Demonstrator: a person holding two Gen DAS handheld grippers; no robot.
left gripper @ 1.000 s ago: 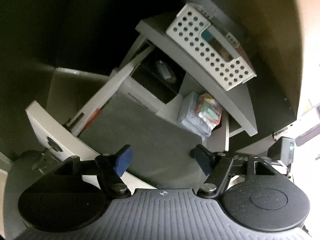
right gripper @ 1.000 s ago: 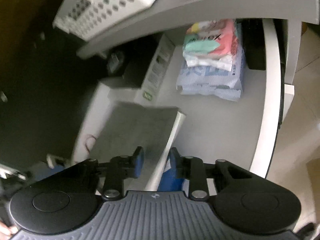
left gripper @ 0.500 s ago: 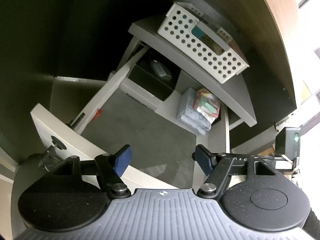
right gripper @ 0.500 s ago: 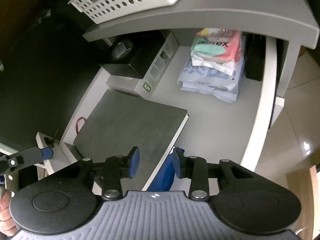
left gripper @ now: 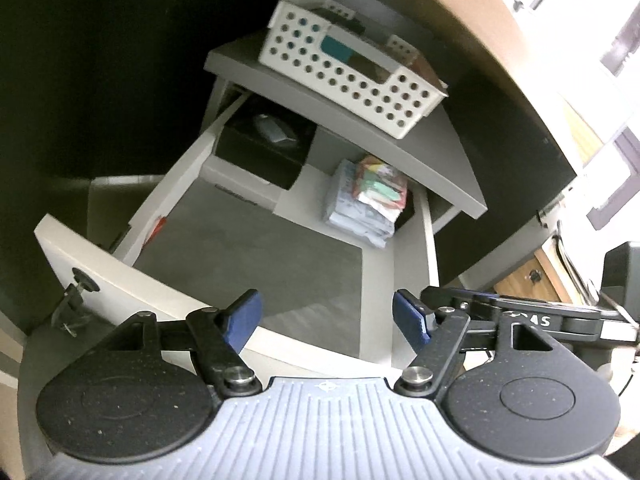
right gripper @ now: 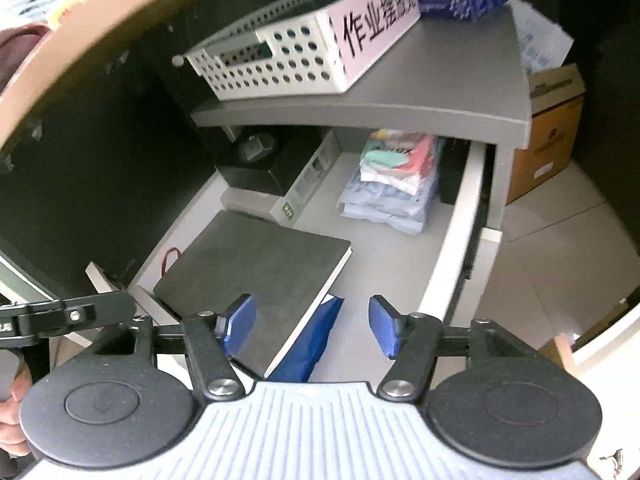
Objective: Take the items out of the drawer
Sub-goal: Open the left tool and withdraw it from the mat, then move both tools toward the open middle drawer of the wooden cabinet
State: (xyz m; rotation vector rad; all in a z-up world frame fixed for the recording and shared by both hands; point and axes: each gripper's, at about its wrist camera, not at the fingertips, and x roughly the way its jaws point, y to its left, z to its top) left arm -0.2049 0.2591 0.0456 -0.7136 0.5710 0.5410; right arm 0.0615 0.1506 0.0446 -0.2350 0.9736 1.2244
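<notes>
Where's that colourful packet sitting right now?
The colourful packet lies on a stack of pale blue packs at the back right of the open drawer, right of the black box.

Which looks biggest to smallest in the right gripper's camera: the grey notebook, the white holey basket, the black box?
1. Grey notebook, though it sits nearest the camera.
2. White holey basket, close behind; too near to be sure.
3. Black box, clearly smallest.

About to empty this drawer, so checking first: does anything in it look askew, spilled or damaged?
Nothing spilled or visibly damaged. The grey notebook lies at a slant, propped on a blue packet under its near edge. The tissue packs are loosely stacked. Both tongs, left and right, are open and empty.
</notes>
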